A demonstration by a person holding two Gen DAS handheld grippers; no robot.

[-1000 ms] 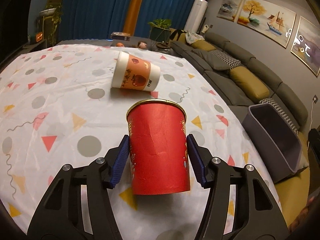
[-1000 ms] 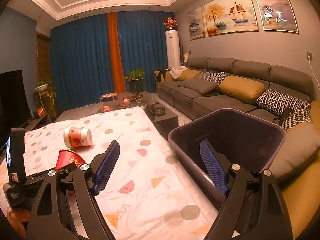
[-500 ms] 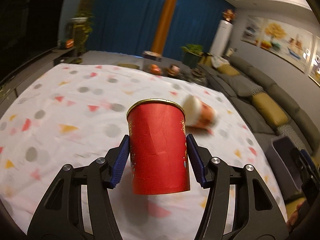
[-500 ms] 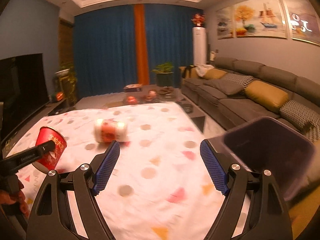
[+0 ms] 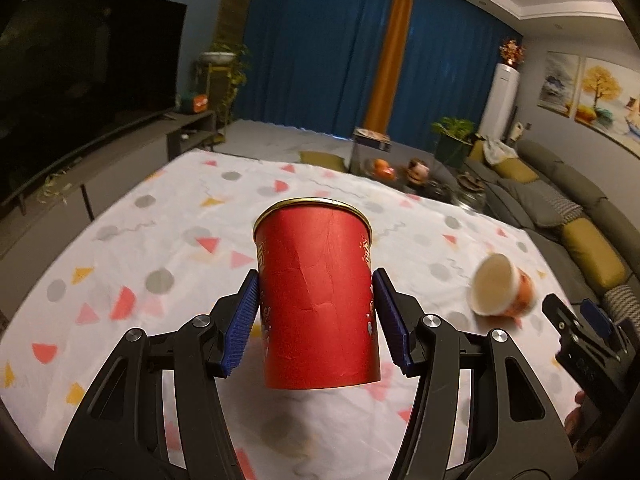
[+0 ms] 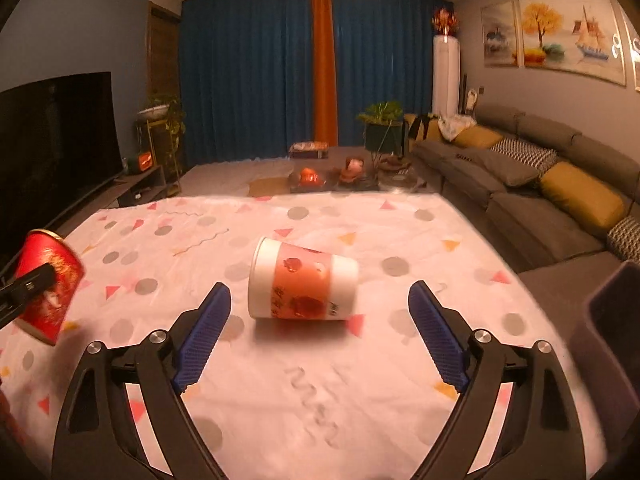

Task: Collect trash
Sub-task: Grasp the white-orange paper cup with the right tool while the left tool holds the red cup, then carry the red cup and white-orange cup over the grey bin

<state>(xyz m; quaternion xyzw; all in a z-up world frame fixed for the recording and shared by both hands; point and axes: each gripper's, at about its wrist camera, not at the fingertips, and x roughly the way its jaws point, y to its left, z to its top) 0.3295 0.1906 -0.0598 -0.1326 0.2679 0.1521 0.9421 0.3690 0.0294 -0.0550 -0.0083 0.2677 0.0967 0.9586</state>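
A red paper cup (image 5: pixel 316 308) with a gold rim stands upright above the table, and my left gripper (image 5: pixel 316 280) is shut on its sides. The right wrist view shows this red cup (image 6: pixel 48 284) at the far left. A white and orange cup (image 6: pixel 302 284) lies on its side on the patterned tablecloth (image 6: pixel 320 392). My right gripper (image 6: pixel 319 290) faces it with its jaws opening wide. That cup shows in the gap just ahead of the pads, untouched. In the left wrist view the lying cup (image 5: pixel 502 292) is at the right, near the right gripper (image 5: pixel 580 328).
A dark bin (image 6: pixel 608 320) stands off the table's right edge, beside a grey sofa (image 6: pixel 540 184) with yellow cushions. A low coffee table (image 6: pixel 336 176) with small items sits beyond the far edge. A TV (image 5: pixel 80 92) on a console lines the left wall.
Both views have swung left. The bin slid from the right gripper's middle to the frame edge, and the lying cup now sits before its wider jaws. The left gripper kept the red cup.
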